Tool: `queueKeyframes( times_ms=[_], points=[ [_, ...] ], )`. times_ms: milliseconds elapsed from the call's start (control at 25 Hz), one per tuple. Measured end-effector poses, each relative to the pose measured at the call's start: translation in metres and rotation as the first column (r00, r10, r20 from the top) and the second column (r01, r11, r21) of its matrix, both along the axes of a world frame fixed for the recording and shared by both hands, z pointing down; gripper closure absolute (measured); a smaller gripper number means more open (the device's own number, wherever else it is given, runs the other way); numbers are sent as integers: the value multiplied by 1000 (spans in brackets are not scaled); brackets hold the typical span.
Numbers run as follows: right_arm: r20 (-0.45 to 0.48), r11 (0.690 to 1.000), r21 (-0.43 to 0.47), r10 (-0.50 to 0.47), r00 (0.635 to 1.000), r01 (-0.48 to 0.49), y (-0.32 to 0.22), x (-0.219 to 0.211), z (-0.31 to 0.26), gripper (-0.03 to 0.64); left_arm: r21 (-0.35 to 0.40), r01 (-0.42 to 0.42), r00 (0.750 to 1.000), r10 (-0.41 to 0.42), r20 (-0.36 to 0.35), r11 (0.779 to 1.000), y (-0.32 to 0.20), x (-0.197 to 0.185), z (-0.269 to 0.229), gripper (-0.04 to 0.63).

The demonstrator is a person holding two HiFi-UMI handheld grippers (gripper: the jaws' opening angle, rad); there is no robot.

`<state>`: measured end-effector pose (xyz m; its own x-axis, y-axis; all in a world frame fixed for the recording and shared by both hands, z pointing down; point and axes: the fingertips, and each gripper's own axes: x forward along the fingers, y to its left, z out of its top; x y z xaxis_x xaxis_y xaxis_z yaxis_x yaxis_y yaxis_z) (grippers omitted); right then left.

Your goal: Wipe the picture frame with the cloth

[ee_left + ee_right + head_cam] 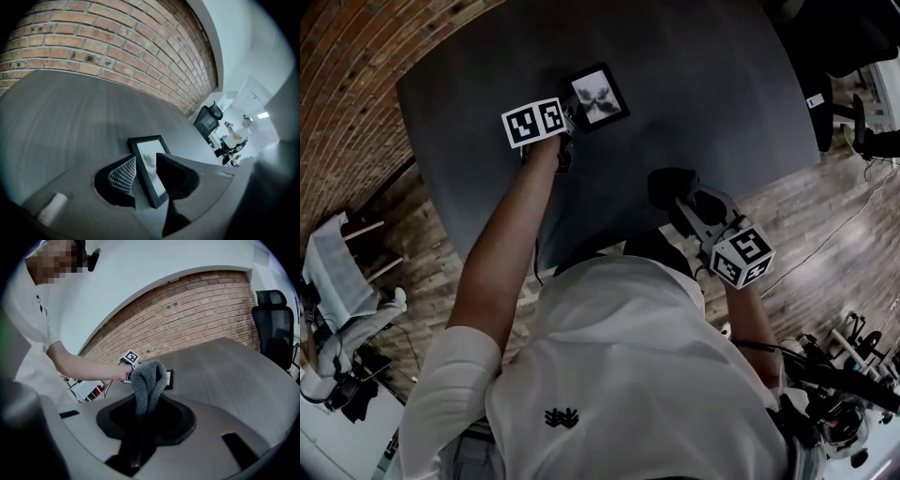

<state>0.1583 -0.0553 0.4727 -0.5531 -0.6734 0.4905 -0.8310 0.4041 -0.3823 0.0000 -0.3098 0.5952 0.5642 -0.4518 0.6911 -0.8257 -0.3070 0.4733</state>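
Observation:
A black picture frame (598,97) with a pale print sits low over the dark grey table (703,94), held at its near left edge by my left gripper (570,117). In the left gripper view the frame's border (149,143) runs between the jaws of that gripper (146,160), the meshed pad on one side and the other jaw on the glass. My right gripper (686,202) hovers at the table's near edge, shut on a dark grey fluffy cloth (670,186). In the right gripper view the cloth (147,378) stands up folded out of the jaws, with the frame (168,379) beyond it.
A brick wall (108,42) runs along the table's far left side. A black office chair (276,324) stands past the table's right end. Wooden floor (825,206) and cables lie to the right, and white furniture (337,272) to the left.

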Motion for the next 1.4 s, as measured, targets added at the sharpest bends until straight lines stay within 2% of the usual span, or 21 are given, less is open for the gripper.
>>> queueKeyframes(
  times_ms=[160, 360, 560, 640, 840, 1000, 1120, 1400],
  points=[
    [20, 999, -43, -22, 1000, 23, -18, 34, 21, 511, -8, 76, 994, -75, 74, 997, -29, 10, 27, 456],
    [48, 996, -70, -47, 998, 50, -36, 63, 35, 511, 3, 155, 970, -153, 188, 988, -40, 8, 48, 454],
    [75, 995, -73, -58, 995, 63, -46, 82, 41, 511, 50, 187, 952, -194, 237, 981, -36, 9, 49, 455],
    [84, 994, -76, -69, 994, 76, -46, 85, 45, 511, 62, 199, 947, -208, 244, 978, -32, 11, 50, 478],
    [92, 992, -70, -94, 991, 101, -52, 83, 46, 511, 18, 267, 947, -266, 179, 964, -28, 6, 47, 511],
    [89, 991, -49, -120, 989, 125, -56, 90, 45, 511, 22, 245, 957, -245, 157, 969, -13, 13, 36, 515],
    [84, 989, -20, -142, 986, 144, -62, 88, 38, 511, 33, 229, 967, -231, 110, 973, -2, 18, 16, 517],
    [78, 977, 86, -204, 976, 198, -80, 57, -2, 511, 93, 199, 979, -202, 27, 976, 36, 15, -43, 517]
  ],
)
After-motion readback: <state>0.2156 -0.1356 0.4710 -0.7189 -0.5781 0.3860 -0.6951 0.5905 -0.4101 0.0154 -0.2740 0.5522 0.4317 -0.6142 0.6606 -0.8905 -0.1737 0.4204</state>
